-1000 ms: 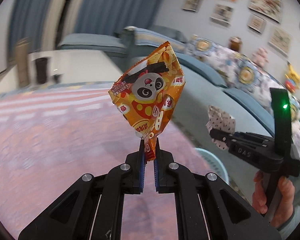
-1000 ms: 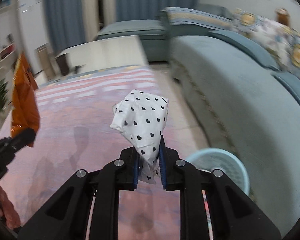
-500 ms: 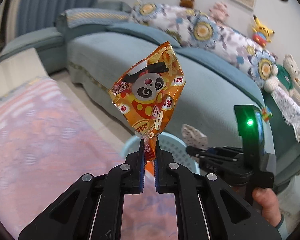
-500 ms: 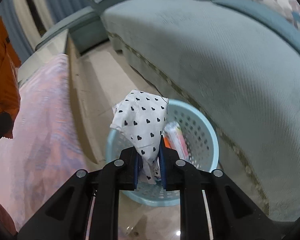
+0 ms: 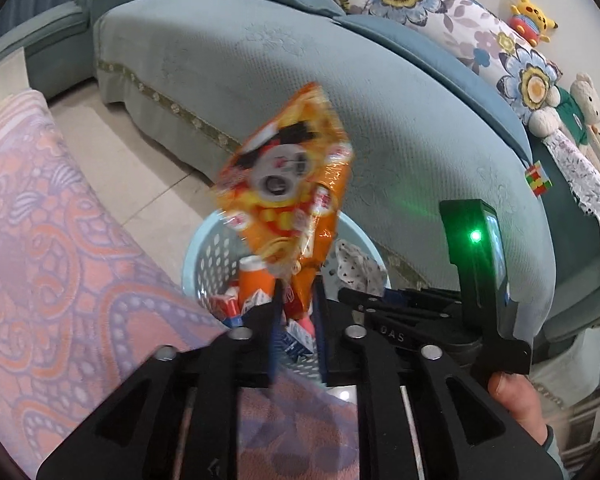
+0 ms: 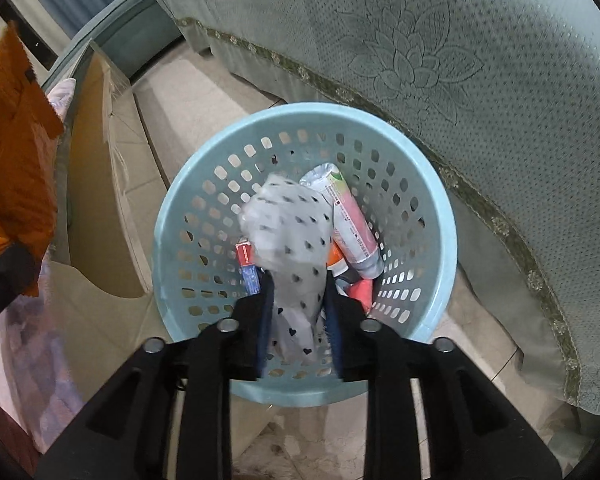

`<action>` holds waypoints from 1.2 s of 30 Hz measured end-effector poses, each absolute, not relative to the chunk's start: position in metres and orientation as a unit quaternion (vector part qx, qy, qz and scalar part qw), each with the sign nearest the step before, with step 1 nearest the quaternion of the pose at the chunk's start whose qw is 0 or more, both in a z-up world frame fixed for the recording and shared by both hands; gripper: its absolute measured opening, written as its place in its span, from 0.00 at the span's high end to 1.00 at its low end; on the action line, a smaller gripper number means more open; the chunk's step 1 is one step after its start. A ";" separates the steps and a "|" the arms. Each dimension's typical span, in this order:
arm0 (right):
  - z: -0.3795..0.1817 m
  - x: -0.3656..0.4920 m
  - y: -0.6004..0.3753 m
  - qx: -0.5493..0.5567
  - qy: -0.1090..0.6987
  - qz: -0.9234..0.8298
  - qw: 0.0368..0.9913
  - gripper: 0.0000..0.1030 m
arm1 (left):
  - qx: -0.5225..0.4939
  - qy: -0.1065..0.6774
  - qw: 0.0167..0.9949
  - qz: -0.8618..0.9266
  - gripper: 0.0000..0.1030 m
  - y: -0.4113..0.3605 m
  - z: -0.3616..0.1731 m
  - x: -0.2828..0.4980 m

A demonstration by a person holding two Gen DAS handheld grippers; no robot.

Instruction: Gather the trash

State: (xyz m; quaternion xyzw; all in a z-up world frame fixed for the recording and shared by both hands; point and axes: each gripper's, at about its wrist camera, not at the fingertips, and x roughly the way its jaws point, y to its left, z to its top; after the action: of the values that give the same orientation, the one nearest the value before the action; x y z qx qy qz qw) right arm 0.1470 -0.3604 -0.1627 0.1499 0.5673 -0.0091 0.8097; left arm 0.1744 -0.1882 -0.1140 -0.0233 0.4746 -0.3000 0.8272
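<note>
Both grippers hang over a pale blue basket (image 6: 440, 216) that stands on the tiled floor (image 5: 112, 160), close against the front edge of a teal sofa (image 5: 380, 120). The left gripper (image 5: 296, 320) has its jaws opening; the tail of an orange snack bag (image 5: 288, 184) sits between them, and the pads no longer seem to press on it. The bag is blurred, tilted above the basket's rim, and shows a cartoon panda face; its small labels cannot be read. The right gripper (image 6: 298, 320) also has its jaws opening, with a white wrapper printed with small black hearts (image 6: 292, 240) loose between them, inside the basket's mouth. Lower in the basket lie a pink and white tube (image 6: 352, 220), a red and blue carton (image 6: 248, 268) and an orange item (image 6: 336, 260); the print on them is too small to read. Seen from the left wrist, the right gripper's black body bears the letters "DAS" (image 5: 394, 336) and a green light (image 5: 476, 236). A hand (image 5: 516, 404) holds its handle. A pink patterned cloth (image 5: 60, 260) covers the worktop at the left.
</note>
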 end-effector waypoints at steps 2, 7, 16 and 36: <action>-0.163 0.148 -0.360 0.149 0.568 -0.013 0.809 0.58 | -0.022 0.470 0.830 -0.299 0.51 -0.186 -0.109 0.173; -0.160 0.144 -0.366 0.149 0.550 -0.017 0.821 0.49 | -0.030 0.454 0.835 -0.309 0.41 -0.179 -0.097 0.168; -0.105 0.124 -0.355 0.134 0.479 -0.007 0.868 0.49 | -0.058 0.412 0.857 -0.303 0.30 -0.159 -0.069 0.147; 0.028 -0.016 -0.250 0.022 0.201 -0.070 0.977 0.40 | -0.028 0.190 0.977 -0.093 0.15 -0.068 0.014 0.021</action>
State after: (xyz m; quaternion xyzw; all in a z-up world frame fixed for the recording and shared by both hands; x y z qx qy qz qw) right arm -0.0162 -0.2498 0.0283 0.0216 0.2006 -0.0700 0.9769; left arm 0.0215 -0.0684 0.0135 -0.0280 0.1904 -0.0934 0.9769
